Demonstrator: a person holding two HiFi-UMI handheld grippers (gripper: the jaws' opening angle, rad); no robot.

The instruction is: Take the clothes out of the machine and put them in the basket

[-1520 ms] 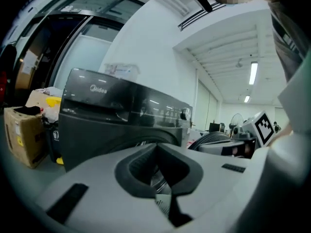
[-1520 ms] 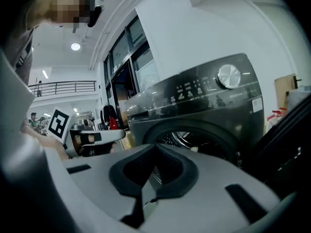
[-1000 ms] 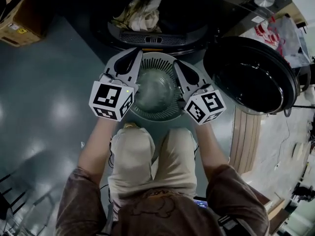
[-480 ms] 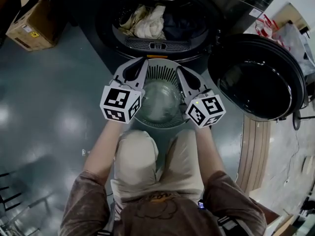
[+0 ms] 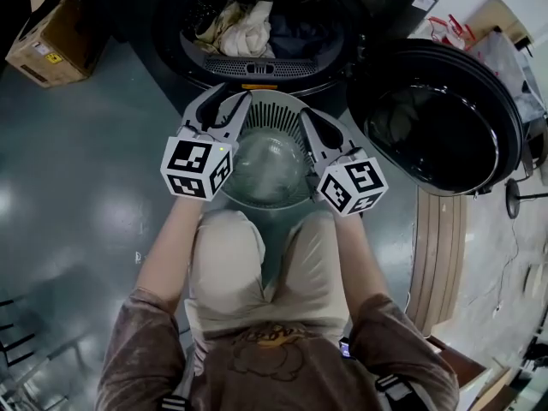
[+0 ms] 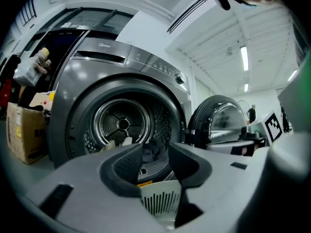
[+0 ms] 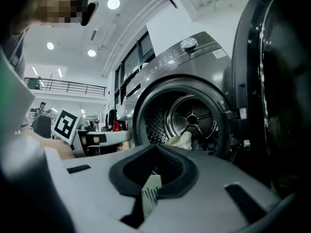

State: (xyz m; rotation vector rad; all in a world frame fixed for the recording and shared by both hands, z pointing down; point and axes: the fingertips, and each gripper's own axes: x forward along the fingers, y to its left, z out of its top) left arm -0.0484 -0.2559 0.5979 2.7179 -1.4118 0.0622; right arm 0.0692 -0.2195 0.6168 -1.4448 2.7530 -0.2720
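Item: laundry station, person crouching on a glossy grey-green floor [image 5: 77, 178]. The head view alone is showing the layout: a round grey plastic basket [image 5: 272, 118] with a slotted wall is standing on the floor just before the machine [image 5: 171, 50], between the person's knees and the opening. It is also showing the round dark door [image 5: 437, 118] swinging out at the right and a cardboard box [image 5: 47, 37] sitting at the far left edge of the floor. The clothes [image 5: 244, 28], crumpled cream and dark cloth, are lying inside the opening, not in the basket. The left gripper [image 5: 224, 110] is sitting at the basket's left rim. The left gripper view is showing its dark ribbed pads [image 6: 127, 165] opening, with the pale slotted rim standing loose in the gap. The right gripper [image 5: 315, 125] is sitting at the right rim, and the right gripper view is showing its jaws clenching round that rim. Only the gripper views are showing the perforated steel drum [image 6: 121, 125], the brushed grey front and a control knob [image 7: 188, 43]. Against the picture one second back, the left jaws are now gaping where they were closed on the rim. More of the machine's opening is also showing now.
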